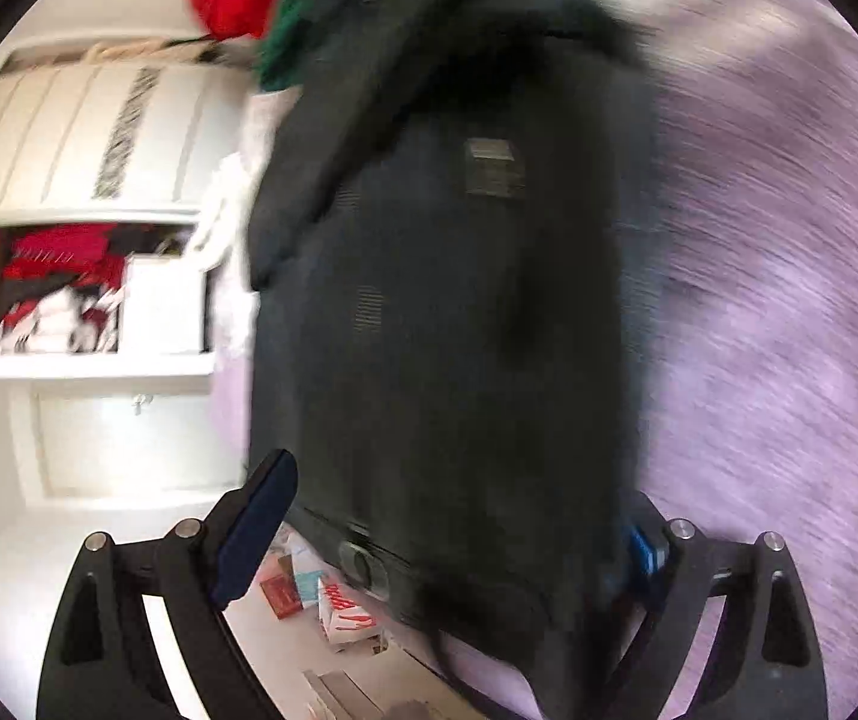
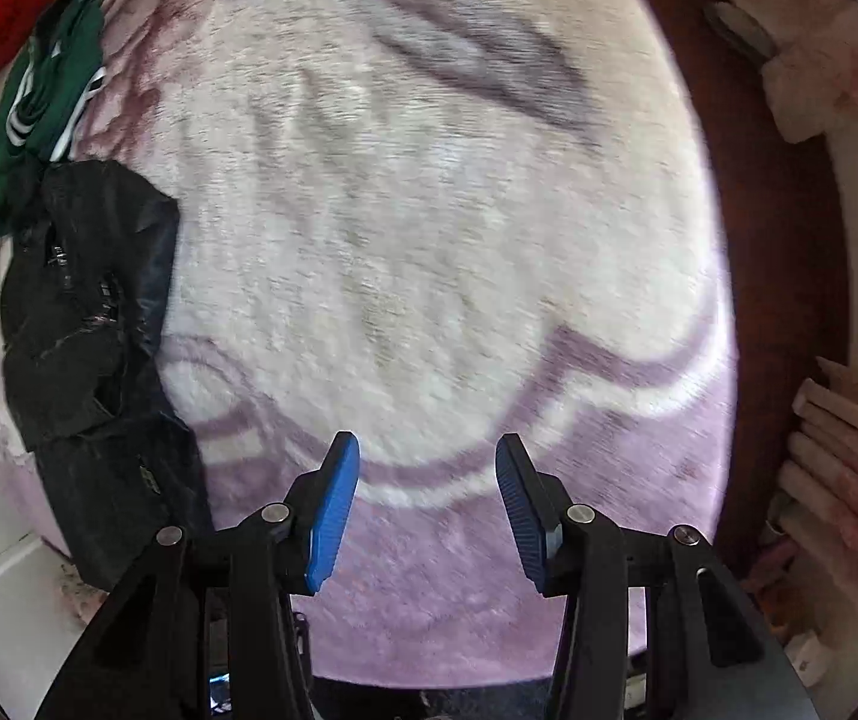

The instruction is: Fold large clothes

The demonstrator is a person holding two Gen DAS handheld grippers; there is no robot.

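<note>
A black garment [image 1: 459, 312] lies folded on a purple and white plush blanket [image 1: 777, 276] and fills the middle of the blurred left wrist view. My left gripper [image 1: 459, 528] is open, its fingers straddling the garment's near edge; the right fingertip is partly hidden by the cloth. In the right wrist view the same black garment [image 2: 93, 324] lies at the far left of the blanket [image 2: 429, 210]. My right gripper [image 2: 426, 480] is open and empty above the blanket, well to the right of the garment.
A green garment [image 2: 39, 114] and a red one [image 2: 21, 6] lie beyond the black garment. White shelves [image 1: 75, 360] with clothes stand to the left. Boxes [image 1: 333, 606] lie on the floor. A dark wooden bed frame [image 2: 789, 240] runs along the right.
</note>
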